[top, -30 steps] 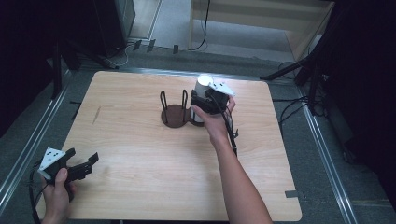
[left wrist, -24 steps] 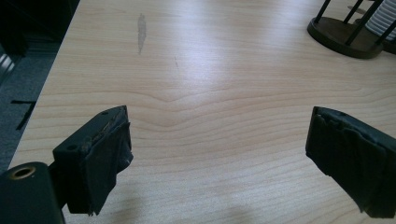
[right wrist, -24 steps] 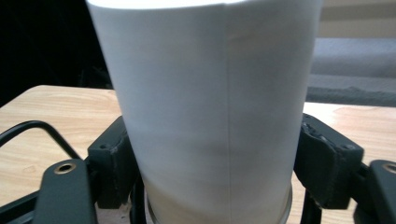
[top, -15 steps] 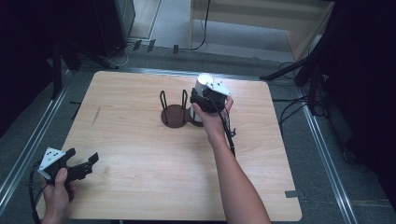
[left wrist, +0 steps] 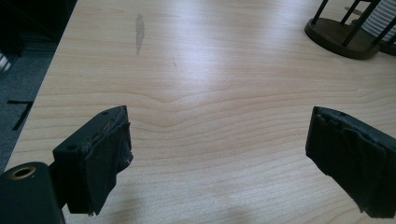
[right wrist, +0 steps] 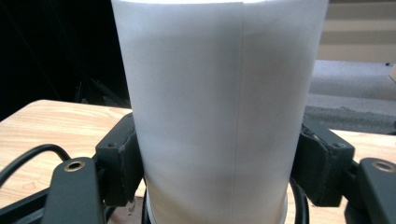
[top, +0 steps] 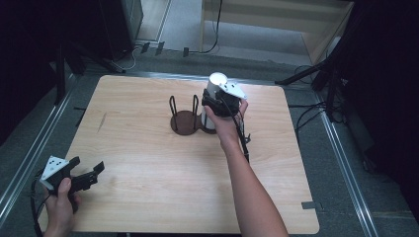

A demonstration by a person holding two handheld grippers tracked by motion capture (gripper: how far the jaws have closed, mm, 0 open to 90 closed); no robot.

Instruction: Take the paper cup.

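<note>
Cup: a white paper cup (right wrist: pixel 219 107) is standing upright on the table (top: pixel 148 148), just beside the dark wire rack (top: pixel 184 118).
Handling: it is looking light and thin-walled, easy to crush; low on the wall seems the safest hold.
Right gripper (top: pixel 215 104): its jaws have just been closing and are now pressing the cup's lower sides.
Right arm: it is reaching forward, wrist about level.
Left gripper (top: pixel 81 178): it is idling at the near left corner, jaws standing wide with nothing between them.
</note>
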